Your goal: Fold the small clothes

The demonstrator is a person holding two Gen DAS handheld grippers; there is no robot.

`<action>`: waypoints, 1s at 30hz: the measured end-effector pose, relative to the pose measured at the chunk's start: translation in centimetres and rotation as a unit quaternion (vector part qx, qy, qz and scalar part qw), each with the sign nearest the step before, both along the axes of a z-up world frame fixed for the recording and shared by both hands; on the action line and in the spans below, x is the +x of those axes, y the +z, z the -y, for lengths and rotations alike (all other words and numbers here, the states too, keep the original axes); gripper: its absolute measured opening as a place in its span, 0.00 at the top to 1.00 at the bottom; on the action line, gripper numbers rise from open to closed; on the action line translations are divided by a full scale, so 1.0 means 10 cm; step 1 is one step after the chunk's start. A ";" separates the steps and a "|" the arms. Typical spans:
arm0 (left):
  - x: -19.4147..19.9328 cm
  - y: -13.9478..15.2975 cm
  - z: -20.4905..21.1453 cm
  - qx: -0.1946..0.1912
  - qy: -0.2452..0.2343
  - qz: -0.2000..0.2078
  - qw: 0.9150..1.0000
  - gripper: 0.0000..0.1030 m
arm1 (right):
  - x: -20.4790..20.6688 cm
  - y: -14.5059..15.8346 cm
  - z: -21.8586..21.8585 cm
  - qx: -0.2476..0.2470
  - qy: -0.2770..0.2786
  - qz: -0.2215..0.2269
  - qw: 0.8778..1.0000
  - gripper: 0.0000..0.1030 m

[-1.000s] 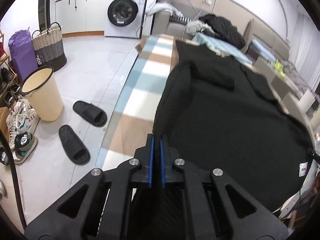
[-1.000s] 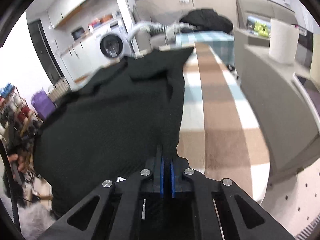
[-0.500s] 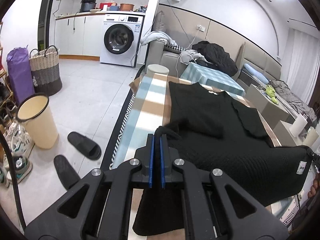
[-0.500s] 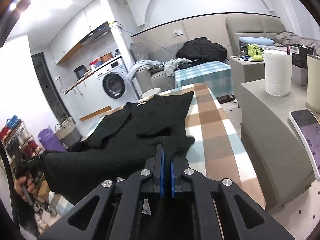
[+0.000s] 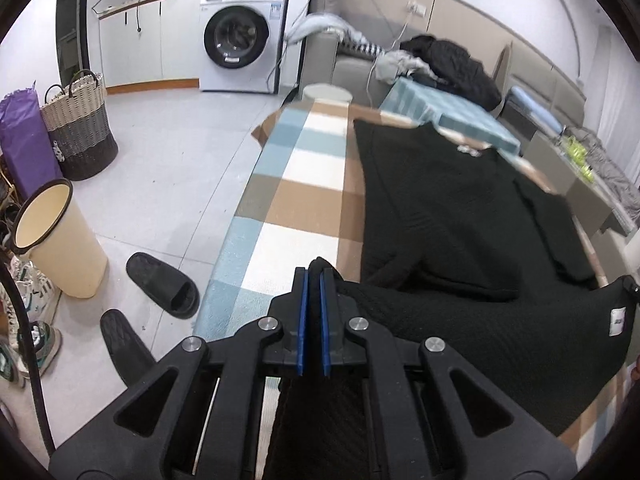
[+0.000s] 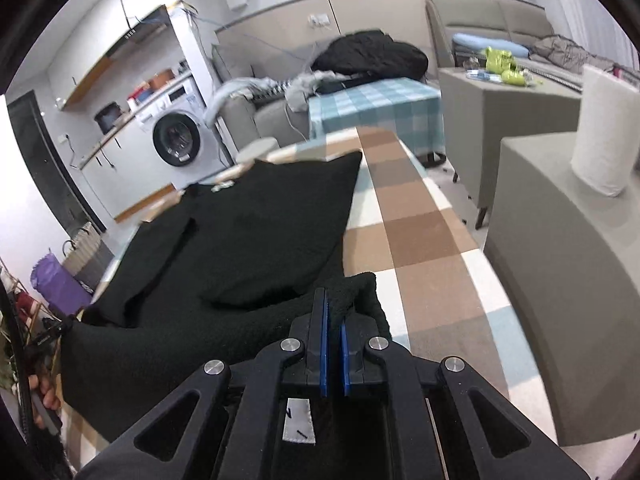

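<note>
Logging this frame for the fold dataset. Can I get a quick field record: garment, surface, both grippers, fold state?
garment: black knit top, sleeves folded in over the body
surface: checked table cover
left gripper: shut on the garment's hem corner
right gripper: shut on the other hem corner
fold state: hem lifted off the table and stretched between both grippers; collar end flat on the table
tag: white label showing behind the right gripper's fingers
</note>
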State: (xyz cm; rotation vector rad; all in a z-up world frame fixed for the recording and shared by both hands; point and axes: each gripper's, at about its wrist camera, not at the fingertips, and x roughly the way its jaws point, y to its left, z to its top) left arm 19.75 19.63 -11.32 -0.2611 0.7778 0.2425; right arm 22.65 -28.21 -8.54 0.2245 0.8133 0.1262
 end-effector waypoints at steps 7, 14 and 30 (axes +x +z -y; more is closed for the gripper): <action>0.27 -0.21 0.08 0.026 -0.005 -0.023 0.999 0.96 | 0.12 -0.20 -0.01 -0.018 0.000 -0.029 0.999 0.91; 0.14 -0.20 0.02 0.026 0.005 -0.030 0.999 0.41 | -0.11 -0.10 0.04 -0.011 0.010 -0.029 0.999 0.42; 0.12 -0.42 0.10 -0.037 -0.052 -0.059 0.996 0.29 | 0.07 -0.41 -0.08 0.005 0.044 -0.072 0.996 0.30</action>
